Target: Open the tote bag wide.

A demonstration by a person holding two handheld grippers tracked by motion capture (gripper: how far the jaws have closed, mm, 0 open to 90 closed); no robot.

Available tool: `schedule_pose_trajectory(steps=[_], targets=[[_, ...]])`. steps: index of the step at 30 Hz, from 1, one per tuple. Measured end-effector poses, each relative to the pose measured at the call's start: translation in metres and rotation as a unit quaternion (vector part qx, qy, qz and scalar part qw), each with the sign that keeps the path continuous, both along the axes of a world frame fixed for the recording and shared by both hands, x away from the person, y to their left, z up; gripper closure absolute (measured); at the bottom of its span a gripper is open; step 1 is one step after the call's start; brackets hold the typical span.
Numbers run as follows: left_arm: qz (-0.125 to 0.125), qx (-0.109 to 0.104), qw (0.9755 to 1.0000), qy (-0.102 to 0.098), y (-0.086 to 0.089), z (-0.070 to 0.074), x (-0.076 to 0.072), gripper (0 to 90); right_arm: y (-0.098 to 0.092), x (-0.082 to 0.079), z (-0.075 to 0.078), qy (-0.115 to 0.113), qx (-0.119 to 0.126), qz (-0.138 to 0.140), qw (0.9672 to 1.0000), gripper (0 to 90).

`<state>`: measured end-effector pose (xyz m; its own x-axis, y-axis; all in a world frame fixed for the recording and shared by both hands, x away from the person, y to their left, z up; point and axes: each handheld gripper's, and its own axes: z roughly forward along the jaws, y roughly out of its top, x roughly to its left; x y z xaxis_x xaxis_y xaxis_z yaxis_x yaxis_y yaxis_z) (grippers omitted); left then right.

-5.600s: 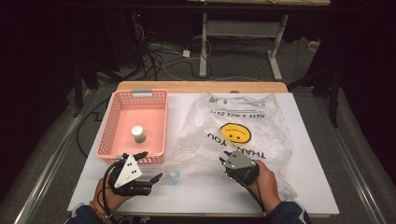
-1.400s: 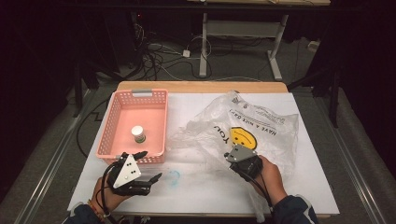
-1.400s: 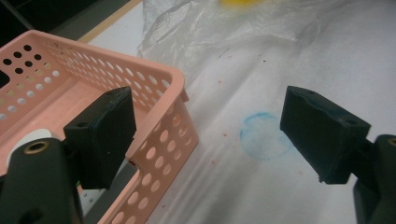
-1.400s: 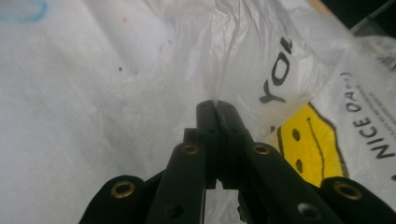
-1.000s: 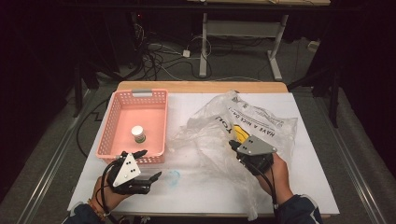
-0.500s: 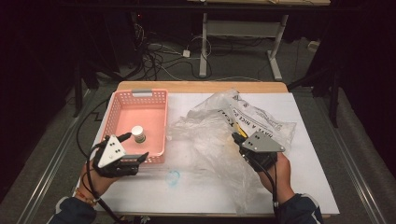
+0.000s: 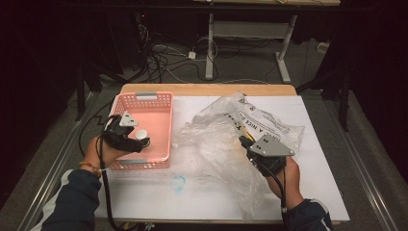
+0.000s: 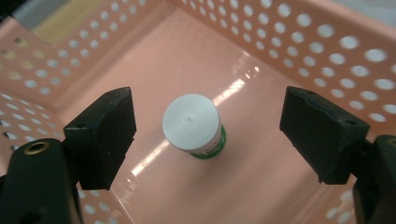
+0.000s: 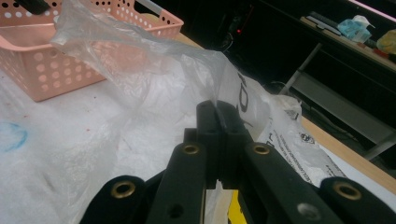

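the left gripper (image 8: 205, 140) hung open over a small, light, rigid bottle (image 8: 192, 126), best taken by its sides; the right gripper's (image 9: 218, 112) fingers pinched the flimsy plastic bag (image 9: 154, 88).

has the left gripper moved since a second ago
Yes. The left gripper has moved up the high view from the white table into the pink perforated plastic basket.

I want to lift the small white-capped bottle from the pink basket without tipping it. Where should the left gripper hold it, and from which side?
Grip the bottle across its round body just under the white cap, coming straight down from above. It stands upright in the middle of the basket, clear of the walls, and the left gripper already hangs open with one jaw on either side of it.
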<state>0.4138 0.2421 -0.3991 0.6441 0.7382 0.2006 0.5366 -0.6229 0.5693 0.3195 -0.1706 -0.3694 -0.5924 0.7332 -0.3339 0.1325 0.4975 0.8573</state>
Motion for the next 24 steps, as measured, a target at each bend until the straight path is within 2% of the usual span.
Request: schedule_pose_trajectory(steps=[4, 7, 8, 11, 12, 17, 19, 20, 24], targets=[[0.02, 0.023, 0.9987, 0.039, -0.004, -0.012, 0.02, 23.5, 0.0, 0.0, 0.0, 0.0, -0.001, 0.001, 1.0, 90.0], [0.042, 0.016, 0.9965, 0.07, -0.001, -0.021, 0.032, 28.9, -0.002, 0.0, 0.001, 0.001, 0.001, 0.001, 1.0, 90.0], [0.046, 0.021, 0.9954, 0.081, -0.001, -0.023, 0.034, 32.3, -0.002, 0.0, 0.001, 0.002, 0.001, 0.001, 1.0, 90.0], [0.029, 0.012, 0.9944, 0.101, -0.002, -0.023, 0.038, 41.1, -0.001, 0.0, 0.0, 0.004, -0.001, 0.004, 1.0, 90.0], [0.027, 0.009, 0.993, 0.114, -0.001, -0.024, 0.04, 44.6, -0.001, 0.0, 0.0, 0.004, -0.001, 0.005, 1.0, 90.0], [0.032, 0.012, 0.9913, 0.127, -0.002, -0.027, 0.043, 47.4, 0.0, 0.0, 0.0, 0.003, -0.003, 0.008, 1.0, 90.0], [0.037, 0.034, 0.9885, 0.143, -0.006, -0.032, 0.045, 47.0, 0.0, 0.0, -0.001, 0.006, -0.002, 0.007, 1.0, 90.0], [0.036, 0.044, 0.988, 0.143, -0.008, -0.034, 0.046, 46.3, 0.0, 0.001, -0.001, 0.005, -0.003, 0.008, 1.0, 90.0], [0.035, 0.02, 0.9888, 0.143, -0.006, -0.034, 0.049, 47.5, 0.0, 0.0, -0.001, 0.005, -0.003, 0.008, 1.0, 90.0]])
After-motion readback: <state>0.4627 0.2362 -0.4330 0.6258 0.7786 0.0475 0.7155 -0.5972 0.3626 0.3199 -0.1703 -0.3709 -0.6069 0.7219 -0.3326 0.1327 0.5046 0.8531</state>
